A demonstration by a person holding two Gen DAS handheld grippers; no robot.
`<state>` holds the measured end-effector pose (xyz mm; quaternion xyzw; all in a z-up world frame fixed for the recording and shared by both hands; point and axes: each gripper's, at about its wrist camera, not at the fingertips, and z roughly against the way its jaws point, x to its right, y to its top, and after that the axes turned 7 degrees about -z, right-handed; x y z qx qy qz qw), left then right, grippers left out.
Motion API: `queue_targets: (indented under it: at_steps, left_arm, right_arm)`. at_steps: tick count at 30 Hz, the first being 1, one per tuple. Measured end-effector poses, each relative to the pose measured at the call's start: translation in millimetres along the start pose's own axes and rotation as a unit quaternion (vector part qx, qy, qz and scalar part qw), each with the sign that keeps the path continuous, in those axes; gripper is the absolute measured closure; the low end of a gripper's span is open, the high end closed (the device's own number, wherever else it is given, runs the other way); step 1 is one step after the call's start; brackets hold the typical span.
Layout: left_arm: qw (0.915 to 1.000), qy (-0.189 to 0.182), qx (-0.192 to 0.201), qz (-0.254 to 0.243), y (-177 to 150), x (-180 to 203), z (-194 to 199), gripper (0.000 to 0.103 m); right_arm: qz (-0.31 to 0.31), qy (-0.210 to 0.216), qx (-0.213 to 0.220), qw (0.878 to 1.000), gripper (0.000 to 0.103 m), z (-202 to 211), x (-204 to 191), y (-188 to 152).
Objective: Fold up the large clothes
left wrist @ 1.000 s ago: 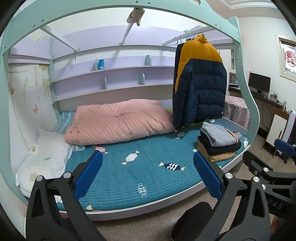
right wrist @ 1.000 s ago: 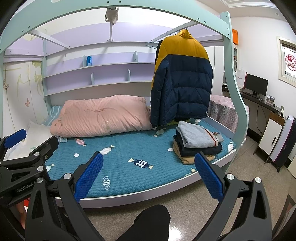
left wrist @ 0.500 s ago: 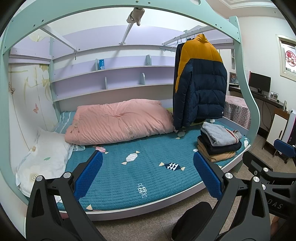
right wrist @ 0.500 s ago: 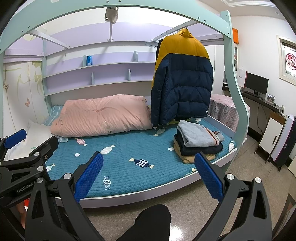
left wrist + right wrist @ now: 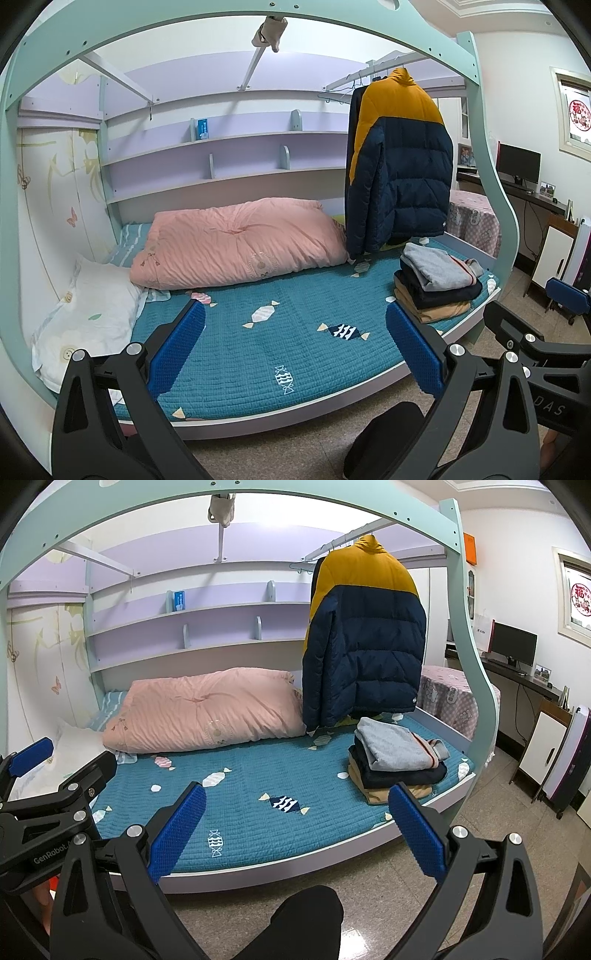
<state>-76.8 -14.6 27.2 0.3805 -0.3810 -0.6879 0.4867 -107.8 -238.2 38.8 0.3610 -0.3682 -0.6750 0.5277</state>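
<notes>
A navy and yellow puffer jacket [image 5: 400, 162] hangs on a rail over the right end of the bed; it also shows in the right wrist view [image 5: 364, 638]. Below it a stack of folded clothes [image 5: 437, 284], grey on top, lies on the teal bedspread [image 5: 280, 332]; the stack also shows in the right wrist view [image 5: 397, 757]. My left gripper [image 5: 295, 349] is open and empty, held in front of the bed, well short of the jacket. My right gripper [image 5: 297, 829] is open and empty, beside the left one.
A pink duvet [image 5: 236, 243] lies along the back of the bed, a white pillow [image 5: 88, 317] at the left end. The mint bed frame [image 5: 487, 166] arches overhead. A desk with a monitor [image 5: 513, 644] and a suitcase [image 5: 565, 760] stand to the right.
</notes>
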Motion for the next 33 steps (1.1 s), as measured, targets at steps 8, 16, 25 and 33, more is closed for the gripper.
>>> queue_targets:
  at_steps: [8,16,25,33]
  left_arm:
    - [1.0000,0.001,0.003,-0.001,-0.6,-1.5,-0.4,0.005]
    - [1.0000,0.000,0.003,-0.001,-0.5,-0.5,0.1,0.005]
    - [1.0000,0.001,0.004,-0.003,0.5,-1.7,0.8,0.005]
    - [0.9999,0.010,0.008,-0.009,2.7,-9.3,1.4,0.005]
  right_arm:
    - [0.000,0.001,0.001,1.000,0.007,-1.3,-2.8,-0.8]
    - [-0.001,0.000,0.000,1.000,0.007,-0.6,-2.9,0.0]
    - [-0.001,-0.001,0.001,1.000,0.007,0.1,-3.4,-0.6]
    - [0.000,-0.003,0.001,1.000,0.007,1.0,-5.0,-0.9]
